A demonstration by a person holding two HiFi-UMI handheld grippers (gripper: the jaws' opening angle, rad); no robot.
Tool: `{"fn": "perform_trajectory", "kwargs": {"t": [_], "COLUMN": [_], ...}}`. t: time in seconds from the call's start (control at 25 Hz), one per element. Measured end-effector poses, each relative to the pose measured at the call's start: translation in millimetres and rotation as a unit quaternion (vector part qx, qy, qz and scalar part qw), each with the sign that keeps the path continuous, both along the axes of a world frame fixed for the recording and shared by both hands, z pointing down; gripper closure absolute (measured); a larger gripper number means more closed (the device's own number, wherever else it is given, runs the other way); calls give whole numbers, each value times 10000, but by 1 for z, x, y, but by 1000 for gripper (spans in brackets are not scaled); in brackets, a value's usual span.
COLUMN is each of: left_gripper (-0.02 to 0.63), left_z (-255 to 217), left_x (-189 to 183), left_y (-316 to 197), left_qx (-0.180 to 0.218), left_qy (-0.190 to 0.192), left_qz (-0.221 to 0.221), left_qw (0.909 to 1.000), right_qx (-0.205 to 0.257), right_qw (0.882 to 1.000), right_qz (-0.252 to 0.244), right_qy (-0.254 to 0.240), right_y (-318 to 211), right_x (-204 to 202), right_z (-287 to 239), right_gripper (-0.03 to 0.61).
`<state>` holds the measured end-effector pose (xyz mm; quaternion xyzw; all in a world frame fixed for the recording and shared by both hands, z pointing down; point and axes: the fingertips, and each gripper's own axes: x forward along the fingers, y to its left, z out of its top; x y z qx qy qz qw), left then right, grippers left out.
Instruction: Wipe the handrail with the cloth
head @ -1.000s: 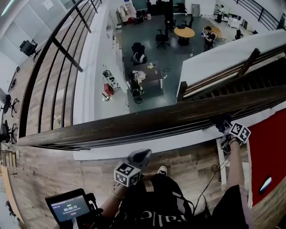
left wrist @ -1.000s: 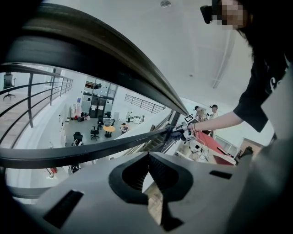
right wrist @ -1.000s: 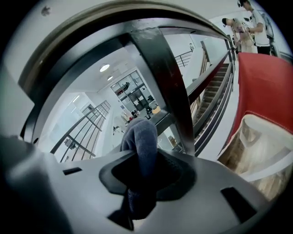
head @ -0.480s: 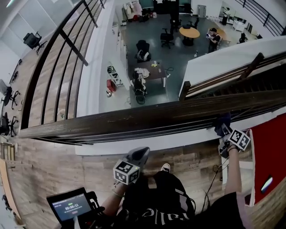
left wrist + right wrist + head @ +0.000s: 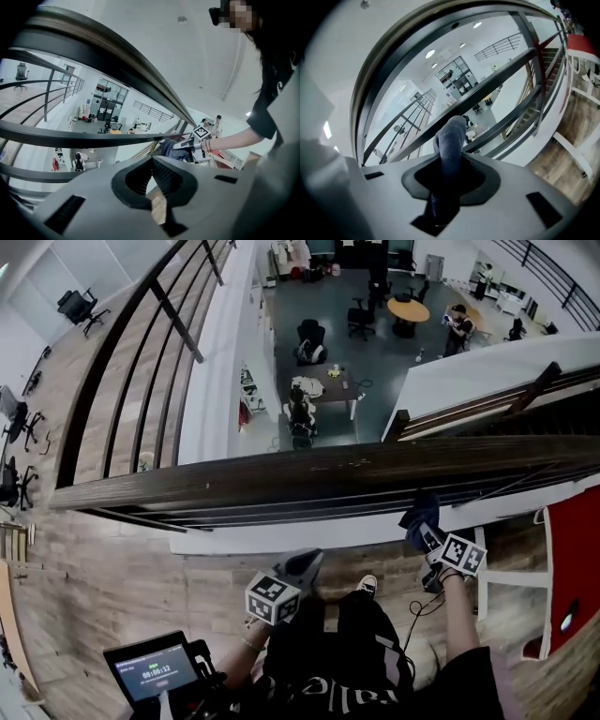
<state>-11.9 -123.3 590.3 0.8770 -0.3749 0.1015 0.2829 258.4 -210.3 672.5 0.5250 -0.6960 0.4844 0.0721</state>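
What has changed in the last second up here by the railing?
The right gripper, shut on the cloth, slid left along the handrail. The left gripper stayed low on the near side of the rail, shut and empty. Nothing was picked up or let go.

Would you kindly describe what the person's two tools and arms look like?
The left tool and right tool are pale grey with dark ribbed pads, each bearing a white cube of black square markers. The person wears a black short-sleeved top with white lettering, and dark bands on the right wrist.
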Motion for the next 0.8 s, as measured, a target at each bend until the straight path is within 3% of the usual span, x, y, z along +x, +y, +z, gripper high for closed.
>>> {"fn": "perform_trajectory", "kwargs": {"t": [0.16,0.36,0.8], "left_gripper": [611,611,611], "left_z": [1,23,77], "left_x": [-66,-141,-269], "left_y": [22,40,72], "left_qx": [20,-103,-361], "left_qy": [-126,-108,-358], "left_qz": [-62,-456,-1484], "left_qw": [9999,9989,9876], "right_qx": [-82,-205,-546], "right_qw": [9982,9901,9616], "right_qz": [-578,-1375,-2680], "right_qy": [-108,-195,-239], "right_y": [14,21,35], "right_x": [-120,-255,-460], "right_z": [1,27,80], "right_gripper": [480,480,480]}}
